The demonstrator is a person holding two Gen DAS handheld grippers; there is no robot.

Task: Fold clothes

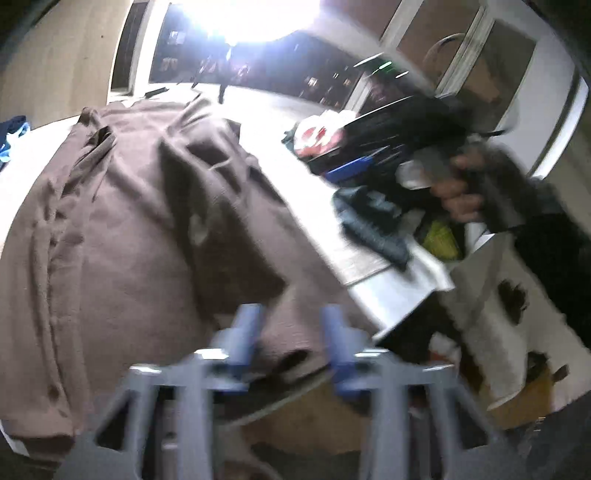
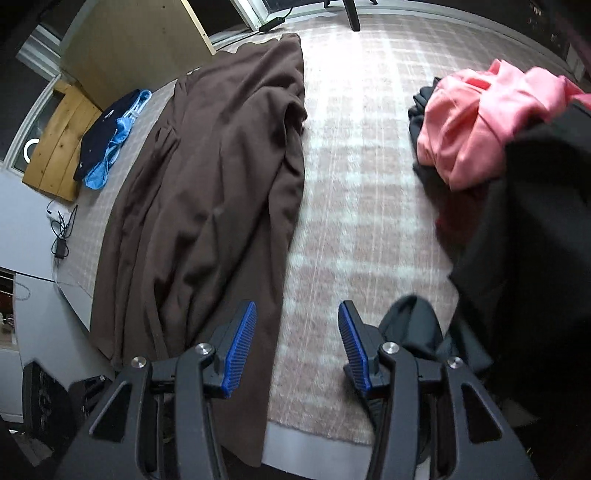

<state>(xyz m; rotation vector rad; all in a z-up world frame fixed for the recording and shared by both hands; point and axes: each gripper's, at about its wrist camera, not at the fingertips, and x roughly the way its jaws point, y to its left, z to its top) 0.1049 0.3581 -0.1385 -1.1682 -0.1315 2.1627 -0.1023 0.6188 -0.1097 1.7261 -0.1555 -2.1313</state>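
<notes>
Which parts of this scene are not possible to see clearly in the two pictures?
- Left wrist view: motion blur smears the right gripper and the clutter behind it; its jaws are unreadable.
- Left wrist view: window glare washes out the far room.
- Right wrist view: the black garment is cut off by the right edge.
- Right wrist view: the brown garment bottom edge hides behind the gripper.

Brown garment (image 2: 207, 192), pink-checked blanket (image 2: 369, 184)

Left gripper (image 1: 291, 339): fingers apart, nothing between blue pads, blurred. Right gripper (image 2: 297, 347): fingers wide apart, empty, pointing forward and down. Person's hand (image 1: 460, 192) wrapped round a gripper handle, dark sleeve behind.
</notes>
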